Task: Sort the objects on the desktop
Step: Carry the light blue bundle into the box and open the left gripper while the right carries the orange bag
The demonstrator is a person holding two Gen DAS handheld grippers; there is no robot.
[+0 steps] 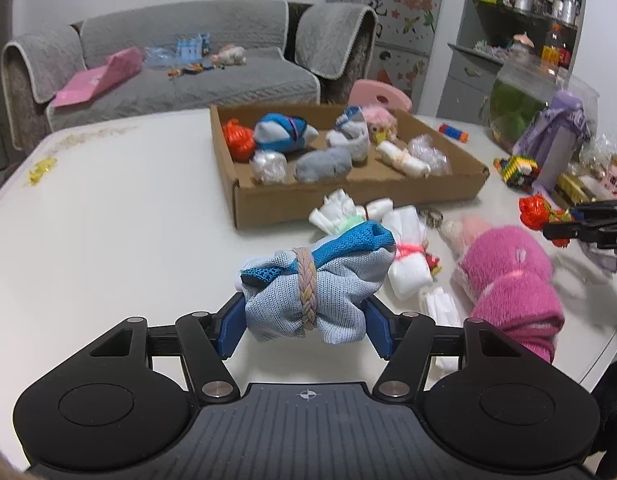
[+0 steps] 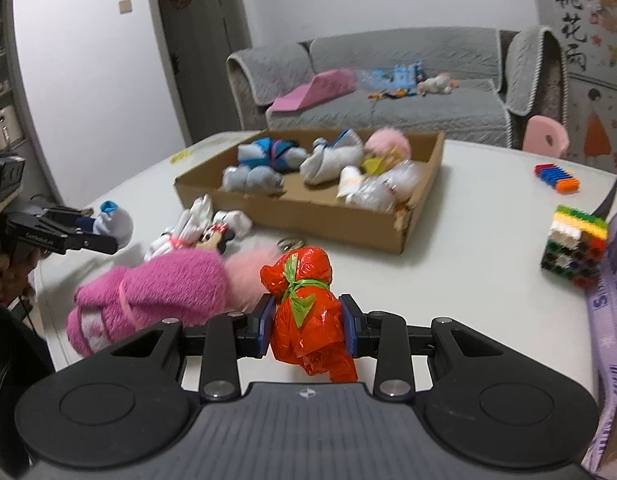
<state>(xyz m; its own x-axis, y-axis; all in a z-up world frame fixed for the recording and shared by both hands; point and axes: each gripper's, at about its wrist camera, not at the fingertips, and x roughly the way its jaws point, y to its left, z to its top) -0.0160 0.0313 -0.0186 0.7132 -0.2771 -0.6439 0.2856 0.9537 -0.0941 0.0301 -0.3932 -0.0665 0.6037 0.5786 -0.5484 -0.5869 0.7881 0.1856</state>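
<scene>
Two bundles held at once, both clear of the table [image 1: 108, 208]. Grey-blue cloth bundle [image 1: 312, 288], tied round the middle with a braided band, pinched between the blue pads of the left gripper [image 1: 304, 326], jaws roughly half apart and pressing its sides; long axis across the jaws, blue cuff end poking toward the upper right. Red plastic bundle [image 2: 308, 304], knotted with a green tie, clamped in the right gripper [image 2: 307, 328], jaws drawn nearly together on its waist; long axis running away from the camera, knot on top, loose tail hanging below. Cardboard box [image 1: 348, 200] straight ahead of both, already holding several rolled bundles, among them a red one at its far left corner. From the left view, box lying ahead and slightly right, its near wall just past a cluster of white rolls [image 1: 404, 268]; from the right view, ahead and slightly left, beyond a pink fluffy roll [image 2: 156, 292]. Probably the carry-to-box step for both. Neither hand clearly the nearer; left one looks to have the more open path. Near wall to be cleared before release, judging by how low each bundle hangs. Off to the right, a block toy [image 2: 574, 248] and other clutter, apart from the box.
</scene>
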